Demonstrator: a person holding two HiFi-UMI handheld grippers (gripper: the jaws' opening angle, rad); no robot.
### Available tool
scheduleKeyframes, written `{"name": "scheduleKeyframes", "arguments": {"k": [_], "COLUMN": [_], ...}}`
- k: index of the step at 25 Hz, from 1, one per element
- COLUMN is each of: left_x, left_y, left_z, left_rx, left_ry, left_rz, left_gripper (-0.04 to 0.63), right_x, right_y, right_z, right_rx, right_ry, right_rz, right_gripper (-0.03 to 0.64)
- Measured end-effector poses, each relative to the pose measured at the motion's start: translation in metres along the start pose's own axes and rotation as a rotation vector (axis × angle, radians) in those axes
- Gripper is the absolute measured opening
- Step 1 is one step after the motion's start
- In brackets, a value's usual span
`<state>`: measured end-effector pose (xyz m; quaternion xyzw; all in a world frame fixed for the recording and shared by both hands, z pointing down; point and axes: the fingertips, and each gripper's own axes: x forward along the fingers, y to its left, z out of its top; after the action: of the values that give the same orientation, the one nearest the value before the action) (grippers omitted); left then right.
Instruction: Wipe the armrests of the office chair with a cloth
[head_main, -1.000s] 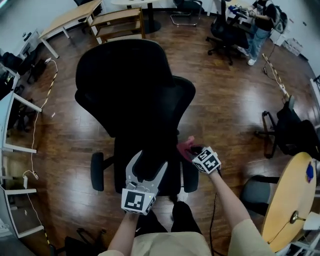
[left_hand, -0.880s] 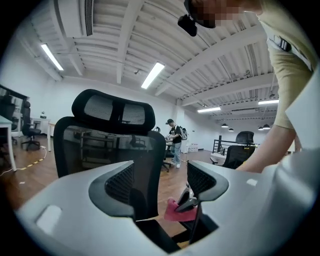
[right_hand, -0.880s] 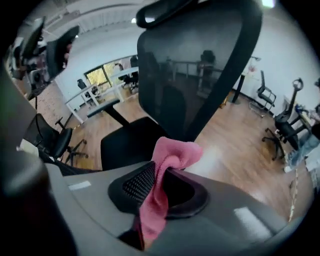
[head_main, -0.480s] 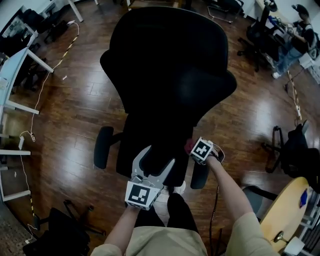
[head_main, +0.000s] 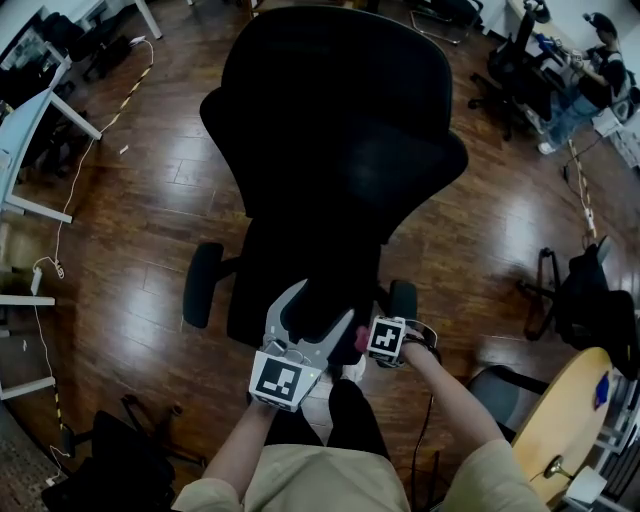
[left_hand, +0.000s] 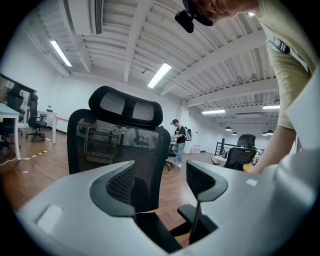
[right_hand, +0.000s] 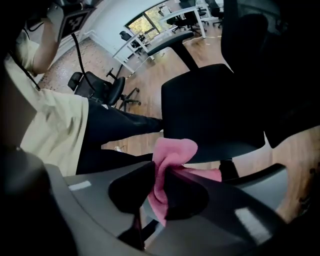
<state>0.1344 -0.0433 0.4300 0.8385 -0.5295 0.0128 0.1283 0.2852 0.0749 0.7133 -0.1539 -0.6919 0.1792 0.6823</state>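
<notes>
A black office chair stands in front of me, its back wide in the head view, its seat below it. The left armrest and the right armrest flank the seat. My left gripper is open and empty over the seat's near edge; the left gripper view looks between its jaws at the mesh back. My right gripper is just nearer to me than the right armrest's near end. It is shut on a pink cloth, which bunches up between the jaws, with the seat beyond.
Wooden floor lies all around the chair. White desks and a floor cable are at the left. Other black chairs and a round wooden table are at the right. A person stands far off at the top right.
My right gripper with the cloth has drawn back toward me, off the right armrest, which now shows bare. The left gripper has hardly moved.
</notes>
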Motion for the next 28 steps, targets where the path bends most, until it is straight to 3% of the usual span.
{"name": "scheduleKeyframes", "arguments": {"k": [2,6,10,12,16,19,23,28], "left_x": [-0.002,-0.008,-0.006,-0.001,0.005,0.013,0.024,0.035], "left_y": [-0.003,-0.004,-0.009,-0.016,-0.026,-0.033,-0.047,-0.057], "left_z": [0.000,-0.003,-0.005,-0.003,-0.009,-0.016,-0.014,-0.019], "left_rx": [-0.001,-0.019,-0.013,-0.008,-0.008,0.000,0.007,0.018], "left_ry": [-0.003,0.001,0.015,0.012,0.025,0.047,0.056,0.078], "left_rz": [-0.005,-0.004,-0.010,-0.018,-0.036,-0.053,-0.075,-0.087], "left_gripper": [0.302,0.302,0.302,0.302,0.302,0.302,0.302,0.302], "right_x": [0.004,0.016,0.036,0.046,0.037,0.024,0.019,0.013], "right_y": [0.032,0.055,0.075,0.076,0.049,0.031,0.024,0.000], "right_z": [0.007,-0.009,-0.057,-0.091,-0.104,-0.108,-0.114,-0.134], "right_rx": [0.014,0.012,0.004,0.092,0.304,0.397,0.422,0.494], "right_ry": [-0.083,-0.112,0.028,0.040,-0.263,-0.405,-0.464,-0.509], "right_rz": [0.100,0.089,0.073,0.049,-0.044,-0.075,-0.067,-0.127], "right_gripper": [0.061,0.061,0.061,0.061,0.061,0.061,0.063,0.063]}}
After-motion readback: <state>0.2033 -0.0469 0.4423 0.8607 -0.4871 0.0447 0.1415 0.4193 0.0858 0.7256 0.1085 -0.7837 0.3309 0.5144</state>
